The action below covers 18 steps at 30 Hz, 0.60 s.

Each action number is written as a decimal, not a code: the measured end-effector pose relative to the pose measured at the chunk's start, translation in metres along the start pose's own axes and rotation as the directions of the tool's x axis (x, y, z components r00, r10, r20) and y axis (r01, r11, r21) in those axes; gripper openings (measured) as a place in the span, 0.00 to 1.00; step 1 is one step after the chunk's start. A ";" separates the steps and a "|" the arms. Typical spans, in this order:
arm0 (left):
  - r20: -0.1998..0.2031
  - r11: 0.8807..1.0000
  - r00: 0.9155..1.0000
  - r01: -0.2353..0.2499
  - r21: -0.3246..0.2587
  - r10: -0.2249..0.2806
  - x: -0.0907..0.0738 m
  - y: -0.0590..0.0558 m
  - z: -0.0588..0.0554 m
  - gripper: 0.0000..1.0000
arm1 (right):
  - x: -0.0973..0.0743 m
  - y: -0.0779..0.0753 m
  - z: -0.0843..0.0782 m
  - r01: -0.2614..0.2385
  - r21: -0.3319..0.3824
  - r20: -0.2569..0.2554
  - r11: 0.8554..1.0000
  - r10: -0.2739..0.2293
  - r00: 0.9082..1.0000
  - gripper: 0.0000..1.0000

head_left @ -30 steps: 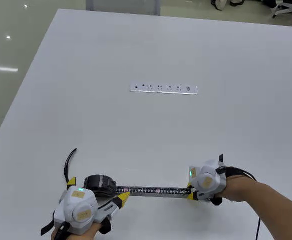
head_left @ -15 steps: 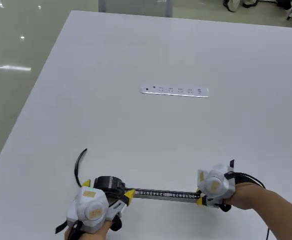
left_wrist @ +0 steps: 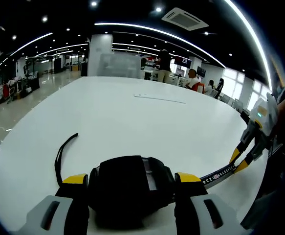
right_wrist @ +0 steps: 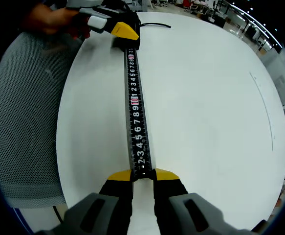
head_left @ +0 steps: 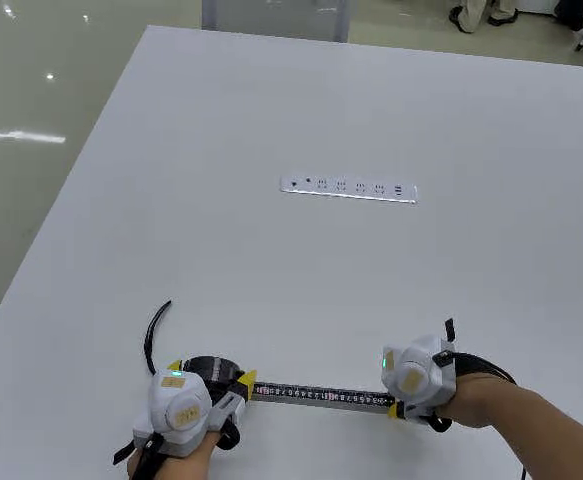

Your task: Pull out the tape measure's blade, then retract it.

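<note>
In the head view, the left gripper sits near the bottom edge of the white table, its jaws clamped on the tape measure's black case. The blade runs out of the case toward 3 o'clock, flat on the table, and ends in the right gripper. So the blade's long axis lies along the 9-to-3 line between the two grippers. A power strip lies well apart toward 12 o'clock.

In the left gripper view, the case fills the gap between the yellow-tipped jaws, which press on its two sides. The blade leaves toward 3 o'clock and reaches the right gripper. A black strap curls away at 10 o'clock.

In the right gripper view, the jaws are drawn together on the blade's end. The numbered blade stretches straight to 12 o'clock, where the left gripper holds the case.

The blade looks pulled out, so retraction is probably next. That means the right gripper travelling along the blade's own axis toward the case.
</note>
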<state>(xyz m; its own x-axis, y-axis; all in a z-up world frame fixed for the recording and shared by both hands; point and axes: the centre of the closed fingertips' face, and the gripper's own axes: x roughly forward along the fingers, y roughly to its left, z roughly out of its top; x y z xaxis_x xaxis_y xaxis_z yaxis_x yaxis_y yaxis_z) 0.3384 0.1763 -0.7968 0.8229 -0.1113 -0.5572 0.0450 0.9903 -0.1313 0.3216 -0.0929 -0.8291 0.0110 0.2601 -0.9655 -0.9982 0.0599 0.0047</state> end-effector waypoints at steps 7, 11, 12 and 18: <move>-0.026 1.000 1.000 0.014 0.021 -0.013 0.002 0.001 -0.003 0.66 | 0.000 0.000 0.000 -0.004 0.002 -0.002 1.000 0.004 1.000 0.14; -0.032 1.000 0.999 0.019 0.016 -0.018 0.003 0.000 -0.004 0.65 | 0.000 0.000 0.001 -0.007 -0.008 -0.005 1.000 0.007 1.000 0.14; -0.032 1.000 0.999 0.020 0.016 -0.020 0.003 0.000 -0.004 0.65 | 0.001 0.000 0.000 -0.008 -0.007 -0.005 1.000 0.008 1.000 0.14; -0.031 1.000 0.999 0.030 0.005 -0.030 0.002 0.000 -0.003 0.65 | -0.001 0.000 0.000 -0.014 0.008 0.021 1.000 0.014 1.000 0.14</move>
<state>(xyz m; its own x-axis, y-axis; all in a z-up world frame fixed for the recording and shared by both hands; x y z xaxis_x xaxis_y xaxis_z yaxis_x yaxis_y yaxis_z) 0.3386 0.1753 -0.8005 0.8031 -0.1432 -0.5784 0.0723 0.9869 -0.1440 0.3219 -0.0930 -0.8286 -0.0014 0.2806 -0.9598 -0.9977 0.0640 0.0202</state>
